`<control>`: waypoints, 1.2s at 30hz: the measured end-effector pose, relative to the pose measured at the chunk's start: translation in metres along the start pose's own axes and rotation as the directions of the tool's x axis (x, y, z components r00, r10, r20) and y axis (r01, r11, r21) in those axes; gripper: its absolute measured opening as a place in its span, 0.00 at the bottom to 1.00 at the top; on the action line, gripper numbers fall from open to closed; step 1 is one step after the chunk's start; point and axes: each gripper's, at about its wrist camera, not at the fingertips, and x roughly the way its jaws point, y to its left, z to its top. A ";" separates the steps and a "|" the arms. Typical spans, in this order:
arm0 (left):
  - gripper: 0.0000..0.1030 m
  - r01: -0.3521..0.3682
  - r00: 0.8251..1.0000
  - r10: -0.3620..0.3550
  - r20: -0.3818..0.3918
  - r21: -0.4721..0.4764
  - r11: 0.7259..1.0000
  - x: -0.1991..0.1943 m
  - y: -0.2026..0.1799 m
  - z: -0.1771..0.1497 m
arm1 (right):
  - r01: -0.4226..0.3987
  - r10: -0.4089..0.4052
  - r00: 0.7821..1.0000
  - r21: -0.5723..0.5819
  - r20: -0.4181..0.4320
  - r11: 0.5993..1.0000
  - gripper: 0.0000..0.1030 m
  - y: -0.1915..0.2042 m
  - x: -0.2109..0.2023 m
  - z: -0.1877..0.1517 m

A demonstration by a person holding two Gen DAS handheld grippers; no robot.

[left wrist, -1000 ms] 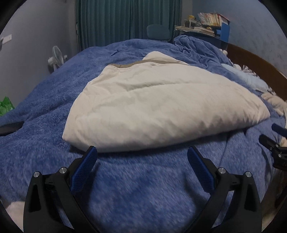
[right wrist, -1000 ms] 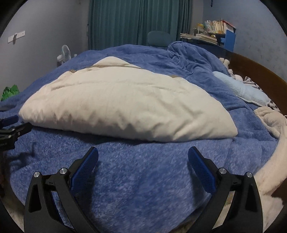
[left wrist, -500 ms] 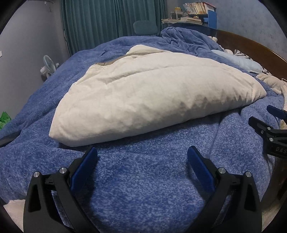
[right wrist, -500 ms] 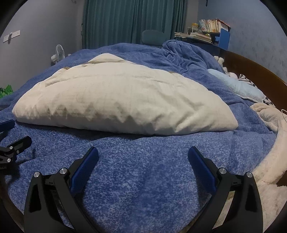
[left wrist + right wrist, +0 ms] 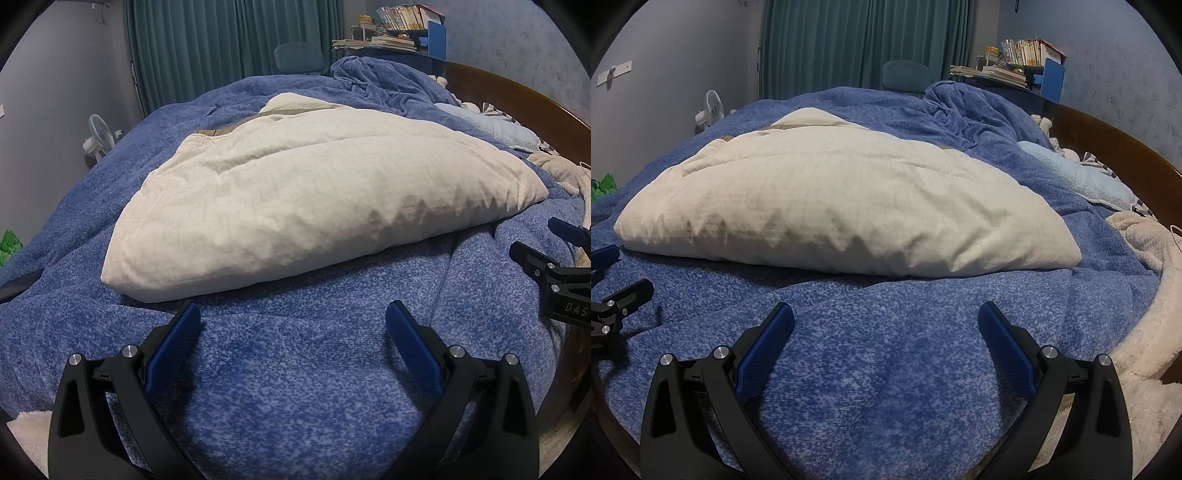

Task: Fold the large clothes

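The puffy cream quilted garment [image 5: 317, 199] lies folded on the blue fleece blanket [image 5: 295, 387], just beyond both tools. It is probably light, soft and bulky, best pinched at its near corners. The left gripper [image 5: 293, 328] gapes empty near its left corner; the right gripper [image 5: 885, 328], equally released, faces its near edge.

Bare blue blanket [image 5: 295, 387] lies open ahead of both grippers. Beyond it the cream quilt [image 5: 314, 199] bulks across the way.
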 end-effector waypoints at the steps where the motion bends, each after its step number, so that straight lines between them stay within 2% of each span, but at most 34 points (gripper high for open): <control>1: 0.94 0.000 1.000 0.000 0.000 0.000 1.000 0.000 0.000 0.000 | 0.000 0.000 1.000 0.000 0.000 1.000 0.94 0.000 0.000 0.000; 36: 0.94 0.010 1.000 -0.011 -0.001 -0.013 1.000 0.002 0.003 0.002 | 0.020 -0.020 1.000 -0.014 -0.011 1.000 0.95 0.002 0.006 -0.005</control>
